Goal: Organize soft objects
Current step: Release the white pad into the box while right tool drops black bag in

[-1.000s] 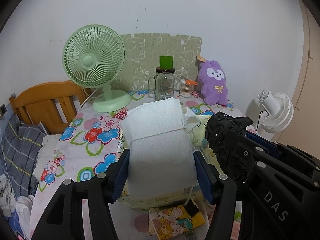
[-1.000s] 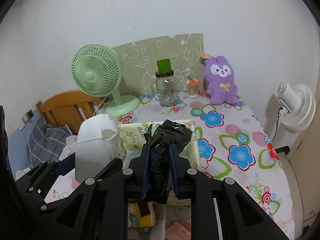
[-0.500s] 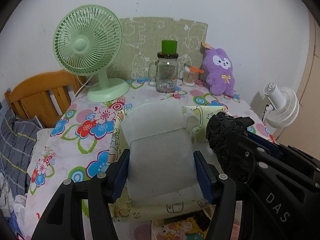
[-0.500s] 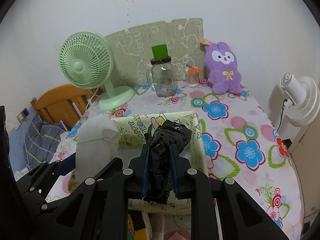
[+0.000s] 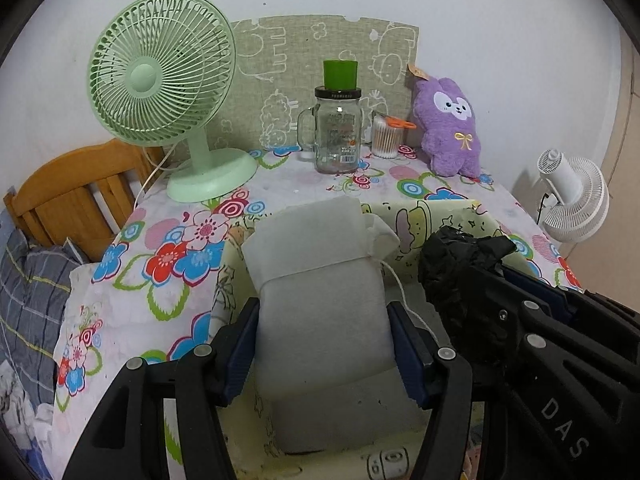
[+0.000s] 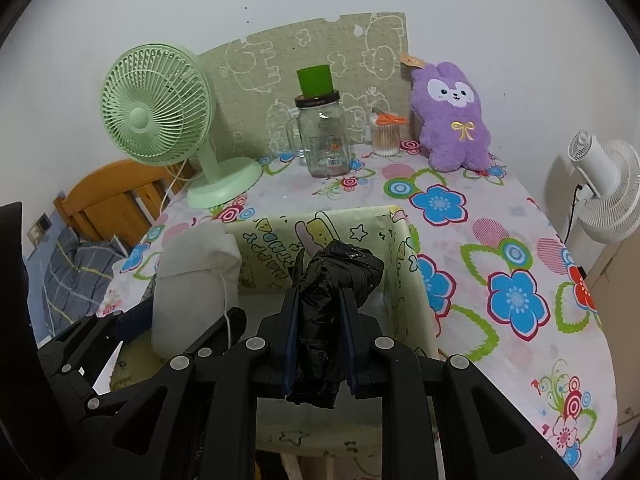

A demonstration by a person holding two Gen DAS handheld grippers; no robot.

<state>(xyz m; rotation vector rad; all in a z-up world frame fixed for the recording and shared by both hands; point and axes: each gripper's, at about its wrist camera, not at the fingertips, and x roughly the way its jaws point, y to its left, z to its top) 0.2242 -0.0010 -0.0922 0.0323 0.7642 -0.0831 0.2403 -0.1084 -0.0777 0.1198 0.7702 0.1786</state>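
My left gripper (image 5: 322,316) is shut on a white foam roll (image 5: 320,280) tied with string, held over the left part of a pale yellow-green fabric bin (image 5: 452,216) with cartoon prints. The same white foam roll (image 6: 196,280) shows at the left of the right wrist view. My right gripper (image 6: 320,304) is shut on a crumpled black plastic bag (image 6: 332,292), hanging over the fabric bin (image 6: 400,264) near its middle. The black plastic bag (image 5: 460,268) also appears at the right of the left wrist view. A purple plush rabbit (image 6: 452,120) sits against the wall at the back.
On the flowered tablecloth (image 6: 500,272) stand a green desk fan (image 5: 168,100), a glass mug-jar (image 5: 336,136) with a green cup on top, and a cotton-swab tub (image 5: 386,136). A wooden headboard (image 5: 68,196) and bedding lie left; a white fan (image 6: 604,188) stands right.
Both grippers have moved forward and down with their loads, from in front of the bin to over its inside. The grips are unchanged.
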